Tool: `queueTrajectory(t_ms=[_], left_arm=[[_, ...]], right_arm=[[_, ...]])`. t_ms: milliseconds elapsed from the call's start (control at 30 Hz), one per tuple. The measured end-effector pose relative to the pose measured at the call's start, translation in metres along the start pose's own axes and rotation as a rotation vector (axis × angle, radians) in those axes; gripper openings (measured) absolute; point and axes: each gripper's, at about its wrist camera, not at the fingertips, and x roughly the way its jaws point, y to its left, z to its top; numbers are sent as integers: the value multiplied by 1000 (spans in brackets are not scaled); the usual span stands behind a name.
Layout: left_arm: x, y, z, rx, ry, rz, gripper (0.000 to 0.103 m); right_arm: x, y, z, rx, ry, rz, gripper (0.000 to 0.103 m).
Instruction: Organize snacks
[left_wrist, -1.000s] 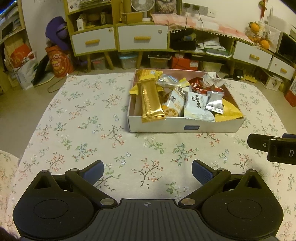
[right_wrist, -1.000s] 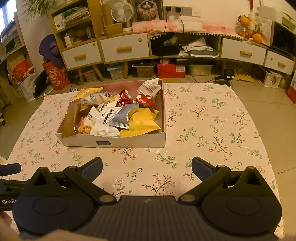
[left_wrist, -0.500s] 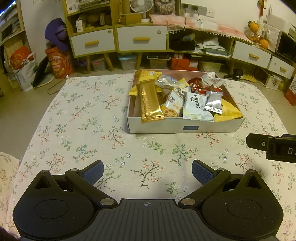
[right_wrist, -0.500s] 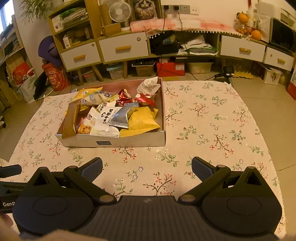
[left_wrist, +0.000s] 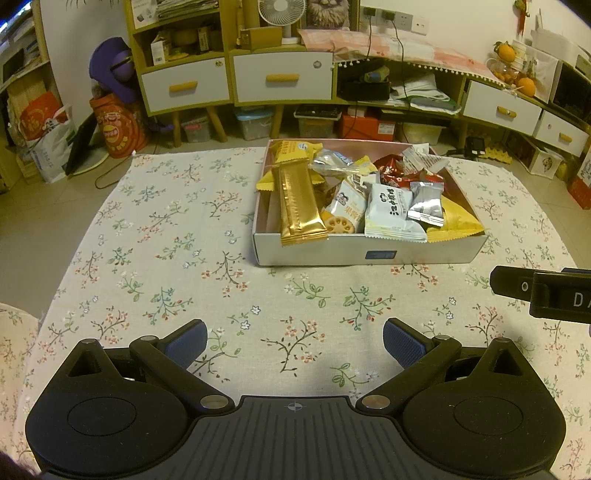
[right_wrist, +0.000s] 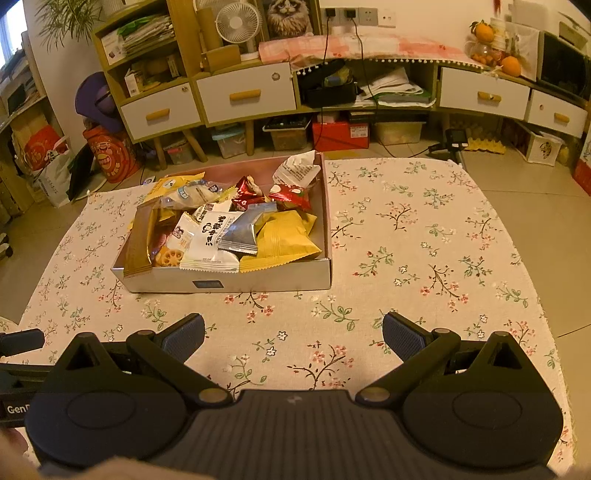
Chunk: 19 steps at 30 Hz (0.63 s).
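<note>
Both tongs wide open over the flowered cloth, snack box ahead

The left gripper (left_wrist: 294, 343) at lower centre is spread wide, gripping and touching nothing; the box (left_wrist: 369, 254) of snack packets (left_wrist: 391, 214) sits centre-right on the tablecloth (left_wrist: 166, 240). The right gripper (right_wrist: 293, 338) gapes equally empty, its box (right_wrist: 225, 282) centre-left

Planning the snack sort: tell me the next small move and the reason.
Probably bring the left tongs forward to the gold bar, which lies on top at the box's left end, overhanging the near wall. Both the left and right tongs are open, empty, and short of the box over the tablecloth.
</note>
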Motion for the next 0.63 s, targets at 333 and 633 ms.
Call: queueTrajectory(t_ms=[333, 633], left_arm=[[0, 0, 0, 2, 0, 0, 102], [0, -1, -1, 9, -4, -5, 102]], right_arm=[[0, 0, 0, 0, 1, 0, 103], [0, 0, 0, -2, 1, -1, 103]])
